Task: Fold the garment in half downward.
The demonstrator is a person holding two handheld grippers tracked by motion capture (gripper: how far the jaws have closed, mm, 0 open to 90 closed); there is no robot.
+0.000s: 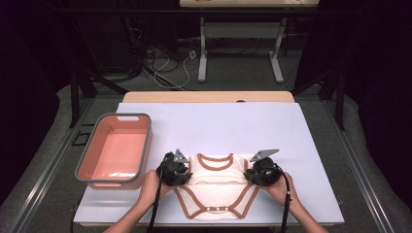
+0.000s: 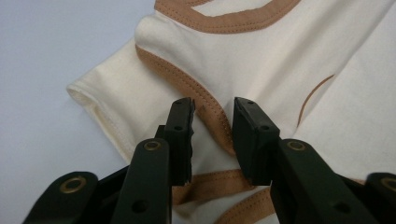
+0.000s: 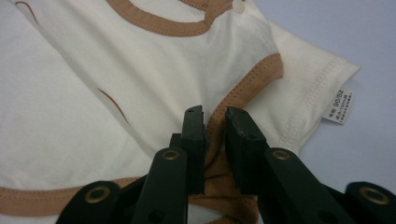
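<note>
One baby bodysuit (image 1: 216,187), cream w/ brown trim, is laid flat near the front edge of the white table cover (image 1: 233,126), neck opening toward the far side, crotch w/ snaps toward the person. One neckline band and two leg-opening bands are seen in the high view. One salmon-pink bin (image 1: 85,158) w/ grey rim is set on the cover's left side, apart from the garment. Two grippers are counted, one per hand, plus two forearms entering from the bottom.

The left gripper (image 1: 180,171) is placed at the garment's left side by the folded-in sleeve. In the left gripper view its two jaws (image 2: 212,135) are seen parted a little, a gap between them, w/ a brown-trimmed fold of the bodysuit (image 2: 261,65) lying under and betw. them; the pads aren't pressed on the cloth, so nothing is pinched.

The right gripper (image 1: 255,174) is placed at the garment's right side. In the right gripper view its two jaws (image 3: 215,135) are likewise parted by a narrow gap over a brown seam of the bodysuit (image 3: 154,74); cloth sits betw. them but isn't clamped. One small white size label (image 3: 340,107) is seen on the sleeve hem at right.

One cable per gripper is trailed back along each forearm.
</note>
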